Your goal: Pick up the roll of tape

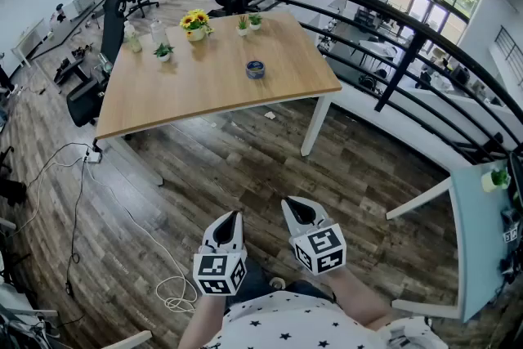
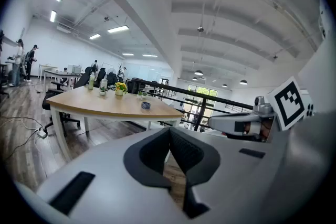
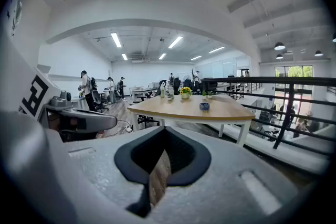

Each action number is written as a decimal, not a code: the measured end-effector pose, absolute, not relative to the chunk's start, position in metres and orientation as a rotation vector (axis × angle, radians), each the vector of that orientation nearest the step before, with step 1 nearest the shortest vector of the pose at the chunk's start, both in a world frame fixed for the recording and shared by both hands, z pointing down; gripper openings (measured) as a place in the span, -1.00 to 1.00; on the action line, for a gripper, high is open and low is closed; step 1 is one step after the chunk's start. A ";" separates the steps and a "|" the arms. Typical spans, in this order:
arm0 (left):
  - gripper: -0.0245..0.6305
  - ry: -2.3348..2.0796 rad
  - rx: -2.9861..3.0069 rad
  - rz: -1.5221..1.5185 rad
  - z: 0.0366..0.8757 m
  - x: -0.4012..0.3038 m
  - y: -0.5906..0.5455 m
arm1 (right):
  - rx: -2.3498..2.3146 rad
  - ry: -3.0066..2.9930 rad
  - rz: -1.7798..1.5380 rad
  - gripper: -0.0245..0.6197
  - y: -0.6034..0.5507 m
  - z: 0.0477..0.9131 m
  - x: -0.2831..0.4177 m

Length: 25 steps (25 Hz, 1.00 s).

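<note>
wooden table (image 1: pixel 196 90) holds tape roll (image 1: pixel 255 69), office floor (image 1: pixel 245 176) around.

Blue tape roll (image 1: pixel 255 69), light wooden table (image 1: pixel 204 90), yellow flowers (image 1: pixel 194 18).

Open floor (image 1: pixel 245 167) is left up to the table (image 1: pixel 188 98). Room is left round the tape (image 1: pixel 255 69); pots (image 1: pixel 195 27) are crowded at the far edge. A railing (image 1: pixel 392 27) is set right, cables (image 1: pixel 80 200), perhaps loose, left.
</note>
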<state>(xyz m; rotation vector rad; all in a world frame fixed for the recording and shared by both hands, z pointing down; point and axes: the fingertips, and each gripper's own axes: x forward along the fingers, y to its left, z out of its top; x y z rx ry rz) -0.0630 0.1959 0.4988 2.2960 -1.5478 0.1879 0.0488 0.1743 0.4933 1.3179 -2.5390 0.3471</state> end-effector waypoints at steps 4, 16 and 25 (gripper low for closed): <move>-0.92 -1.553 2.296 0.188 0.493 -0.055 0.236 | 1.353 -2.530 0.354 -0.91 0.216 0.489 0.066; -0.92 -1.564 2.335 0.132 0.476 -0.048 0.269 | 1.382 -2.548 0.305 -0.91 0.255 0.476 0.073; -0.92 -1.596 2.326 0.121 0.471 -0.044 0.274 | 1.352 -2.569 0.295 -0.91 0.260 0.474 0.073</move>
